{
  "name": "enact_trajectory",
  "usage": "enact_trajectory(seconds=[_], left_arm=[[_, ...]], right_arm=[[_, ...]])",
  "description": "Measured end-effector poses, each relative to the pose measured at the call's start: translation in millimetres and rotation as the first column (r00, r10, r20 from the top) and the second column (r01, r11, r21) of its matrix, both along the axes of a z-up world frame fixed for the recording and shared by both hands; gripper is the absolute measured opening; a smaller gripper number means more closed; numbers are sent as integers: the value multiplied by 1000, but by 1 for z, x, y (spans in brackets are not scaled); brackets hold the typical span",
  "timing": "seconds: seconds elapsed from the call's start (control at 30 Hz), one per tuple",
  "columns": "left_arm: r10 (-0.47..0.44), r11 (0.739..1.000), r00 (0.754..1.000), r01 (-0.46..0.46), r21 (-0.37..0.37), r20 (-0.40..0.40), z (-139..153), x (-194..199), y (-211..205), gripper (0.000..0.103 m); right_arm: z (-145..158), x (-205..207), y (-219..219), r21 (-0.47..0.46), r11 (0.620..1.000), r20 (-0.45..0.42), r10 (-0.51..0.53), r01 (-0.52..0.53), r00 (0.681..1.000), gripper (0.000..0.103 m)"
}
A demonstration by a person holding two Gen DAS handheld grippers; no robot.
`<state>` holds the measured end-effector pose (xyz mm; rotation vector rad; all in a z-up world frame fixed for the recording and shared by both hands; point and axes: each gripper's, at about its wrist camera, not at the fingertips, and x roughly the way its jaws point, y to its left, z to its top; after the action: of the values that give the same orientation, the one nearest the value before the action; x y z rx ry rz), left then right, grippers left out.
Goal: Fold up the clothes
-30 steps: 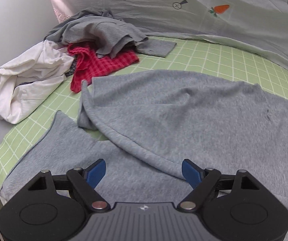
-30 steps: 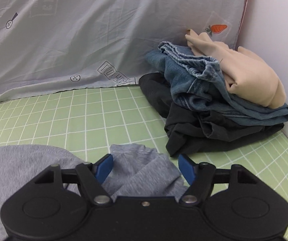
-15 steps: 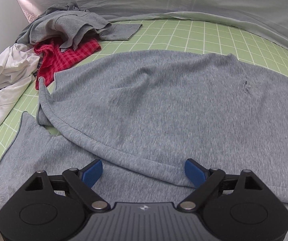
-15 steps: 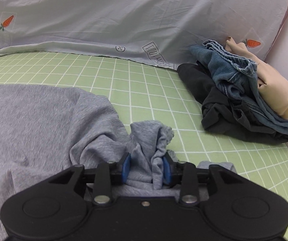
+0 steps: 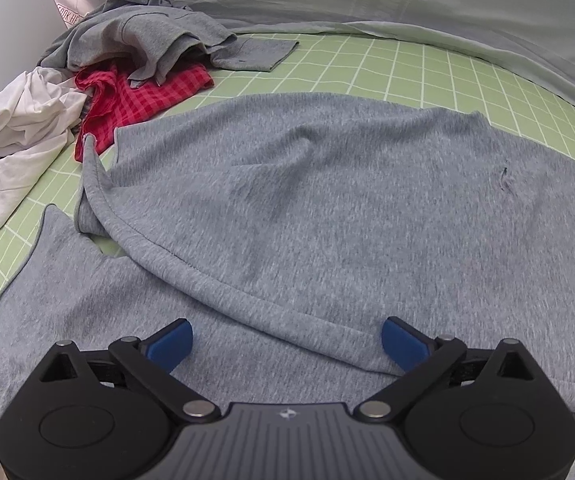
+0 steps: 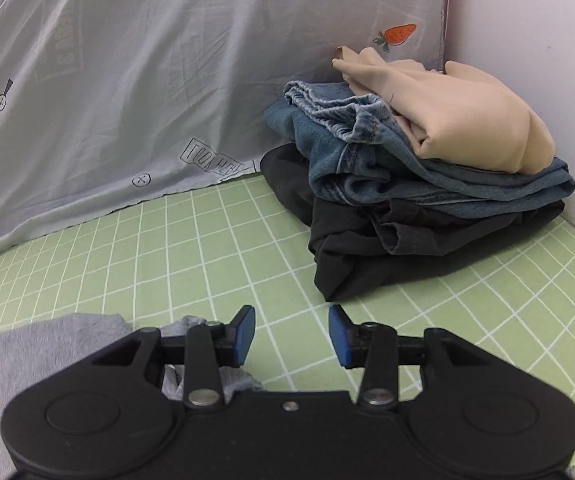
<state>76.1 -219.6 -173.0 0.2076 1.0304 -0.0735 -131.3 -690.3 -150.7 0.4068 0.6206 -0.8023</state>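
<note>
A large grey garment (image 5: 327, 200) lies spread over the green checked sheet (image 5: 427, 68), with a folded hem running across it. My left gripper (image 5: 285, 342) is open just above the garment's near part, its blue pads either side of the hem. In the right wrist view, my right gripper (image 6: 291, 334) is open and empty over bare sheet (image 6: 207, 248). A bunched end of the grey garment (image 6: 47, 344) lies to its lower left, partly hidden under the gripper body.
Unfolded clothes lie at the far left: a grey garment (image 5: 147, 36), a red checked one (image 5: 139, 100), a white one (image 5: 15, 148). A folded stack of black (image 6: 407, 248), denim (image 6: 367, 152) and beige (image 6: 467, 128) clothes stands by the wall. A carrot-print quilt (image 6: 147, 80) runs along the back.
My right gripper has let go of the bunched grey cloth, opened, and swung right toward the folded stack. My left gripper stays open, with its view shifted slightly.
</note>
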Motion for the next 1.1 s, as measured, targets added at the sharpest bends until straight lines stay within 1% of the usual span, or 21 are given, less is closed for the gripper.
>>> enact_trajectory(seconds=[0.1,0.23,0.33,0.4,0.5,0.67,0.73,0.77,0.8,0.83,0.87,0.93,0.97,1.03,1.1], left_arm=[[8,1000,1000,-8,-1,-1,0,0,0,102],[13,1000,1000,-13,3,-1,-1,0,0,103],[10,1000,1000,-10,5,-1,-1,0,0,103],[7,1000,1000,-7,6,-2,0,1,0,103],[6,1000,1000,-6,4,-3,-1,1,0,103],[9,1000,1000,-9,-1,-4,-1,1,1,103],[10,1000,1000,-10,-3,-5,-1,1,1,103],[10,1000,1000,-10,-4,-5,-1,1,1,103],[11,1000,1000,-11,-5,-5,-1,1,1,103],[11,1000,1000,-11,-6,-6,-1,1,1,103],[11,1000,1000,-11,-7,-6,-1,1,1,103],[12,1000,1000,-12,-9,-7,-1,1,2,103],[12,1000,1000,-12,-10,-7,-1,2,2,103],[13,1000,1000,-13,-12,-8,-1,2,2,103],[13,1000,1000,-13,-14,-9,-1,2,2,103]], right_arm=[[-7,11,5,34,997,-14,63,-62,998,41],[-8,16,22,50,992,8,118,-118,993,41],[-12,16,25,101,983,38,152,-156,988,43],[-15,19,30,98,975,25,198,-199,980,44],[-17,24,40,63,963,-9,265,-264,964,45],[-15,26,45,57,935,-22,352,-350,936,48],[-14,27,46,56,921,-25,387,-385,922,53],[-13,27,47,55,909,-23,414,-412,910,63],[-12,28,48,60,895,-21,444,-442,896,75],[-12,29,50,61,882,-26,470,-467,883,78],[-12,31,54,45,875,-41,483,-481,875,78],[-15,36,59,12,881,-85,473,-474,877,71],[-16,37,58,14,887,-85,461,-461,884,66],[-18,39,54,20,900,-82,435,-435,897,66],[-15,35,45,57,915,-6,400,-399,917,66]])
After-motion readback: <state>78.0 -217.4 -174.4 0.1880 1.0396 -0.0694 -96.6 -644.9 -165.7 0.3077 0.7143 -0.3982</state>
